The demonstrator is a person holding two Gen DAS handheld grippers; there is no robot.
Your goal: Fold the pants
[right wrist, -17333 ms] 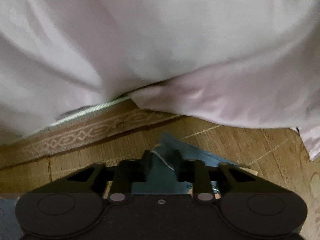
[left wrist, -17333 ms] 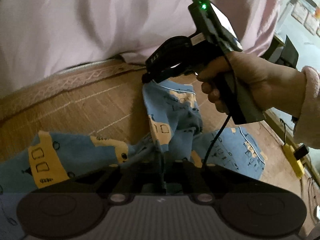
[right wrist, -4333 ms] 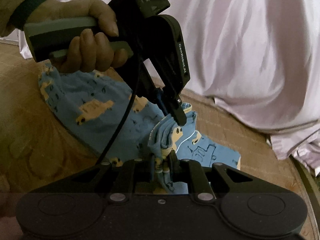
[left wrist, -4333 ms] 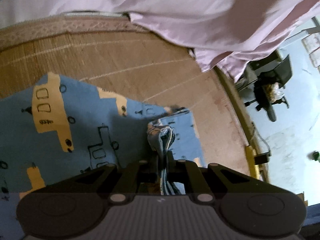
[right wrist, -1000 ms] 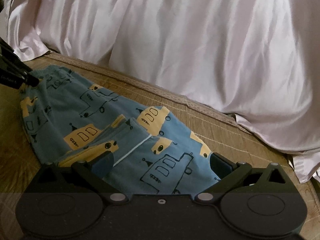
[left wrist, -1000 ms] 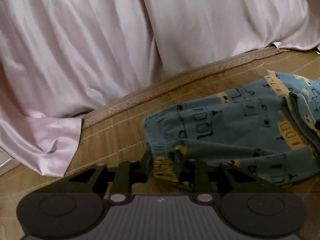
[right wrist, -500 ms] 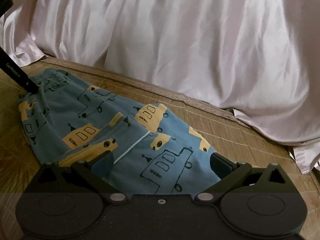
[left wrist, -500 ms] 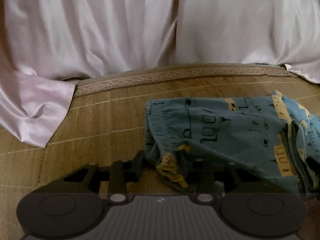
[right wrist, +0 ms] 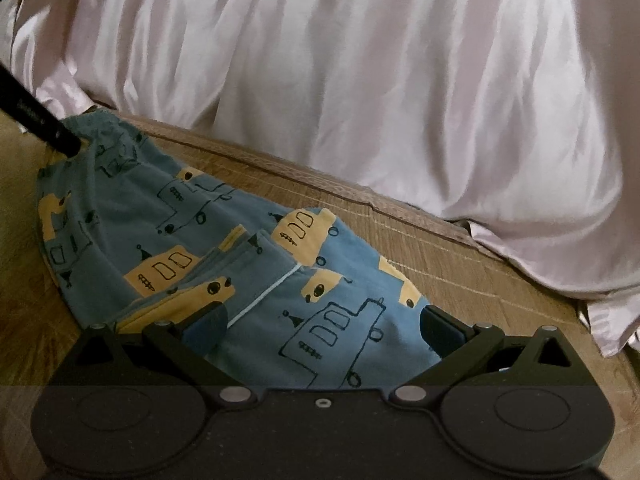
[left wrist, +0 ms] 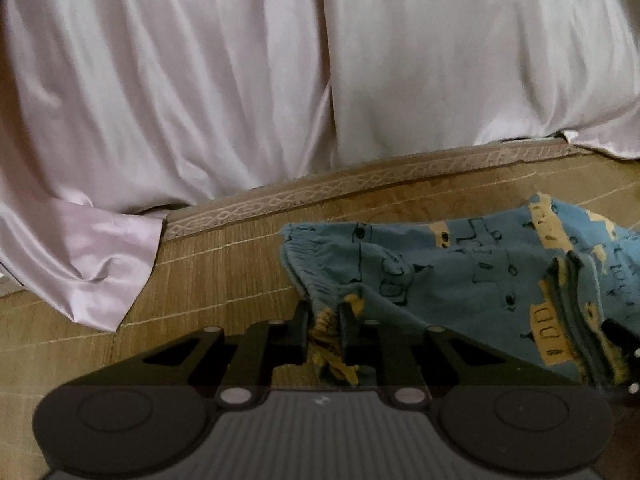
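Blue pants printed with yellow trucks lie folded on a woven mat. In the left wrist view my left gripper is shut on the gathered waistband corner, which bunches between its fingers. The right wrist view shows the same pants spread out, with a folded leg edge running across the middle. My right gripper stands wide open over the near part of the cloth, holding nothing. The tip of the left gripper shows at the far left, at the lifted waistband.
A pale pink satin sheet hangs behind the mat and drapes onto it at the left. The mat's patterned border runs along the back. The sheet also fills the background in the right wrist view.
My left gripper was open around the waistband corner half a second ago and has now shut on it, lifting it slightly. My right gripper stays open over the cloth.
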